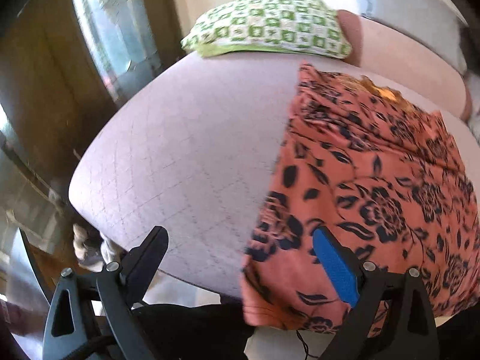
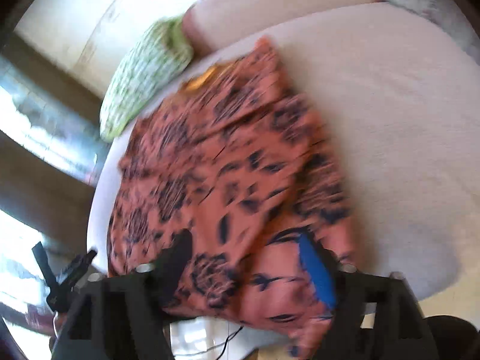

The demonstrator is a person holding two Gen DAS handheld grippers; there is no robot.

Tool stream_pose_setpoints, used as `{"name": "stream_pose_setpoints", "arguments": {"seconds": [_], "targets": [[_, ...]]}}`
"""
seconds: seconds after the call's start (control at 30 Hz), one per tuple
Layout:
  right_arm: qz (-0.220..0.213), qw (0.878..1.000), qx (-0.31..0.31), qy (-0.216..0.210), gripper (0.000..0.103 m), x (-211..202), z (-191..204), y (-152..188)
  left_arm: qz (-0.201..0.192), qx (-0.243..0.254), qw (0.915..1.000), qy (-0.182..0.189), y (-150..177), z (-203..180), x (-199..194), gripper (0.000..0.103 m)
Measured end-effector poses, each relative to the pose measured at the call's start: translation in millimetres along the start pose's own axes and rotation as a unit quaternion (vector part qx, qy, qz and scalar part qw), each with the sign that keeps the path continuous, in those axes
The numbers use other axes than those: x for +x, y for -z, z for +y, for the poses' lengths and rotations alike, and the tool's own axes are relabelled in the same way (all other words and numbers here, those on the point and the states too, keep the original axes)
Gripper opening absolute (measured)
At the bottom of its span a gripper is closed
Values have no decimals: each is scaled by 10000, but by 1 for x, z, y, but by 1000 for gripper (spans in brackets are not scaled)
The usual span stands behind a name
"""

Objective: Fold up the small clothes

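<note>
A salmon garment (image 1: 375, 180) with a dark floral print lies on a pale quilted cushion (image 1: 180, 156), in overlapping layers, its near edge hanging over the cushion's front rim. My left gripper (image 1: 240, 255) stands open at the garment's left edge. Its blue-padded finger (image 1: 333, 267) is over the cloth and the black finger (image 1: 156, 249) over bare cushion. In the blurred right wrist view the same garment (image 2: 228, 165) lies below my right gripper (image 2: 249, 264), whose jaws are wide apart over the near hem, not pinching it.
A green-and-white checked pillow (image 1: 270, 24) rests at the cushion's far edge, against a pink backrest (image 1: 405, 54). A bright window (image 1: 114, 30) is at the left. Dark fabric (image 1: 195, 330) shows below the cushion's front rim. Bare cushion (image 2: 405, 150) spreads to the garment's right.
</note>
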State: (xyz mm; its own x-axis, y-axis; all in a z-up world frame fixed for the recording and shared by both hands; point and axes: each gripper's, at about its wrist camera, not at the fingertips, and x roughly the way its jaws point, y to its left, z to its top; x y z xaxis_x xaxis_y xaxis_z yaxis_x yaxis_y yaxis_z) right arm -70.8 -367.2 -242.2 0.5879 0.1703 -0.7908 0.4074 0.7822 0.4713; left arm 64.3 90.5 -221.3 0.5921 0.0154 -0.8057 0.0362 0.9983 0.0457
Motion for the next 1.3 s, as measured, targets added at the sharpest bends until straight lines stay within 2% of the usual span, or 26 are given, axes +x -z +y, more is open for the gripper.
{"name": "stream_pose_setpoints", "arguments": {"seconds": [0.13, 0.33, 0.4, 0.47, 0.53, 0.57, 0.63, 0.7, 0.73, 0.77, 0.83, 0.93, 1.0, 1.03, 1.07, 1.1, 1.13, 1.17, 1.2, 1.23, 1.3], "targets": [[39, 9994, 330, 54, 77, -6, -21, -5, 486, -232, 9985, 107, 6, 13, 15, 97], [41, 9991, 430, -29, 77, 1, -24, -6, 623, -293, 9974, 229, 10, 7, 28, 97], [-31, 9996, 266, 2, 77, 0, -18, -4, 648, -104, 9975, 265, 13, -1, 32, 87], [-78, 9999, 77, 33, 77, 1, -12, -4, 670, 35, 9969, 409, 14, -7, 35, 45], [-97, 9999, -73, 103, 77, 3, -5, -3, 842, 139, 9944, 630, 16, -14, 43, 34], [-162, 9996, -121, 216, 76, 4, -2, -4, 889, 133, 9936, 687, 15, -14, 43, 34], [-224, 9992, -68, 314, 76, 4, -5, -6, 883, 79, 9933, 745, 14, -15, 44, 34], [-190, 9995, 187, 178, 76, 6, -14, -9, 731, 79, 9944, 762, 11, -15, 39, 34], [-175, 9994, 278, 140, 77, 6, -17, -10, 622, 70, 9952, 747, 7, -14, 36, 41], [-155, 9991, 373, 122, 77, 7, -22, -11, 539, 68, 9959, 725, 2, -14, 34, 58], [-118, 9984, 552, 93, 76, 10, -29, -13, 446, 72, 9960, 770, -8, -13, 36, 77], [-95, 9970, 774, -15, 76, 13, -36, -15, 384, 74, 9965, 743, -22, -15, 46, 77], [-114, 9962, 865, -42, 76, 14, -38, -17, 562, 35, 9937, 973, -28, -16, 60, 77], [-105, 9957, 919, -67, 76, 15, -40, -18, 697, -46, 9918, 1070, -27, -17, 66, 74], [-95, 9953, 961, -83, 76, 16, -42, -18, 848, -164, 9888, 1219, -25, -16, 74, 64], [-93, 9949, 997, -90, 76, 16, -43, -18, 890, -223, 9880, 1242, -24, -15, 78, 62], [-99, 9947, 1024, -95, 77, 15, -45, -18, 788, -176, 9899, 1168, -23, -16, 75, 51], [-115, 9945, 1037, -105, 77, 15, -46, -18, 771, -156, 9900, 1168, -23, -16, 74, 30], [-126, 9945, 1035, -108, 77, 14, -46, -18, 779, -212, 9874, 1359, -22, -14, 72, 18], [-141, 9945, 1030, -101, 76, 14, -46, -18, 819, -280, 9849, 1499, -21, -12, 72, 9], [-128, 9944, 1044, -79, 76, 15, -46, -18, 828, -296, 9826, 1636, -18, -11, 69, 6]]}}
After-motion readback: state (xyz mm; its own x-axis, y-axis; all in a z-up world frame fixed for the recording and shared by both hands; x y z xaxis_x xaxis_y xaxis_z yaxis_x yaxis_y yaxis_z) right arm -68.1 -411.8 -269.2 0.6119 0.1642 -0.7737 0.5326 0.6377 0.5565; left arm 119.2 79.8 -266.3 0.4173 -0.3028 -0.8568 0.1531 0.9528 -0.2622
